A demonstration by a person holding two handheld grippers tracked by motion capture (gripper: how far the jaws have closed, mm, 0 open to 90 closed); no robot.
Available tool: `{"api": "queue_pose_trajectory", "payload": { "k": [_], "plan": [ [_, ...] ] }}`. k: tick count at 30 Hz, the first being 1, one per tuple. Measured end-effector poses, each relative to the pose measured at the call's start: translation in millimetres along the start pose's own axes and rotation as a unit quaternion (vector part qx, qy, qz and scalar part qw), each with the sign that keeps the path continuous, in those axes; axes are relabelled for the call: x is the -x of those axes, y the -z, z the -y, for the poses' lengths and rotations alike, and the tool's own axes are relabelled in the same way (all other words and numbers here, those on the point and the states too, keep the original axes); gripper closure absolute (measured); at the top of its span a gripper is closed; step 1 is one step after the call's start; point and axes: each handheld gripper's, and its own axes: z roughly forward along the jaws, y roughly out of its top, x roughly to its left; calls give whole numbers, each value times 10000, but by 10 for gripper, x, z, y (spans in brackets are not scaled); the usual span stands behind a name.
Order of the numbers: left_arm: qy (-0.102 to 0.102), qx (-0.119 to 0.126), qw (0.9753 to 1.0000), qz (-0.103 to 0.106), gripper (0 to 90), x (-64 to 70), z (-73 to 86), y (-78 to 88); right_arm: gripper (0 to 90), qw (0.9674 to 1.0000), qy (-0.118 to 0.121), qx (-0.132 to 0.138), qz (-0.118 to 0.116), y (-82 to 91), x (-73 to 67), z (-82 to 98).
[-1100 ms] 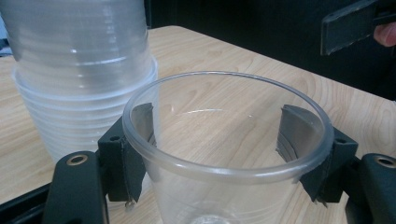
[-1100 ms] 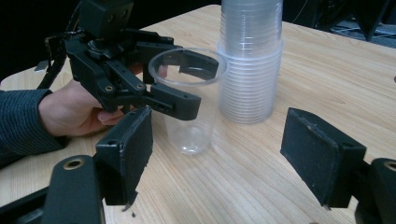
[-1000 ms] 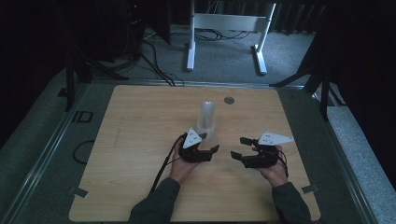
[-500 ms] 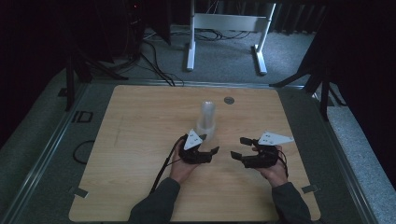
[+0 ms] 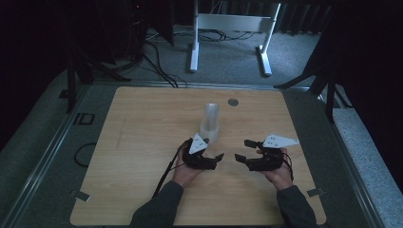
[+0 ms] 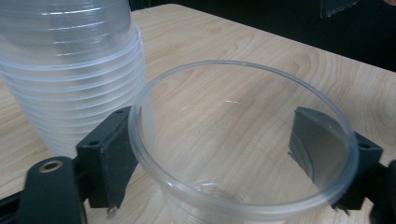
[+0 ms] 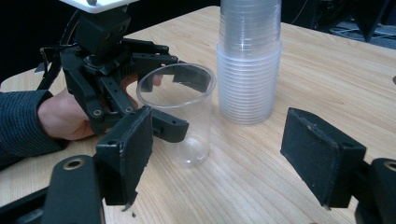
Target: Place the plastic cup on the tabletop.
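We look down on a pale wooden desk [image 5: 142, 156] set on a grey carpeted floor, with a white frame stand [image 5: 228, 28] beyond its far edge. No brand, label or writing can be read on anything here.

Near the middle of the desk stands a tall stack of clear plastic cups [image 5: 210, 122], upright and open ends down. From the right gripper view, the stack [image 7: 250, 60] rises just beyond a single clear cup [image 7: 180, 119], which stands apart from it, upright on the wood with its mouth upward, close beside the stack's base.

The left gripper [image 5: 214, 159] lies low on the desk, just in front of the stack, in the person's left hand [image 5: 185, 172]. Its jaws have just been opening, and they now stand wide on either side of the single cup [image 6: 243, 154]: in the left gripper view, one black pad sits outside the rim at the left and the other shows through the clear wall at the right. In the right gripper view, we see gaps between pads and cup, so the cup stands free between them.

The right gripper [image 5: 241, 151] rests near the left one, pointing toward it. Its jaws are spread wide with nothing between them [image 7: 215, 163].

A small round grey disc [image 5: 233, 101] lies on the desk beyond the stack.
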Motion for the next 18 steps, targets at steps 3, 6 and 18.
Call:
{"api": "queue_pose_trajectory", "payload": {
  "k": [3, 6, 18],
  "plan": [
    [16, -54, 10000, -17, 144, 0, 0, 1, 249, 10000, -2, 0, -3, 0, 1, 0],
    [12, -124, 9999, -83, 118, 4, -3, 5, 249, 10000, 1, -5, -6, -1, 0, 1],
    [18, -292, 9996, 32, 83, -12, -12, 51, 248, 10000, -8, -23, -19, -8, -2, 7]
  ]
}}
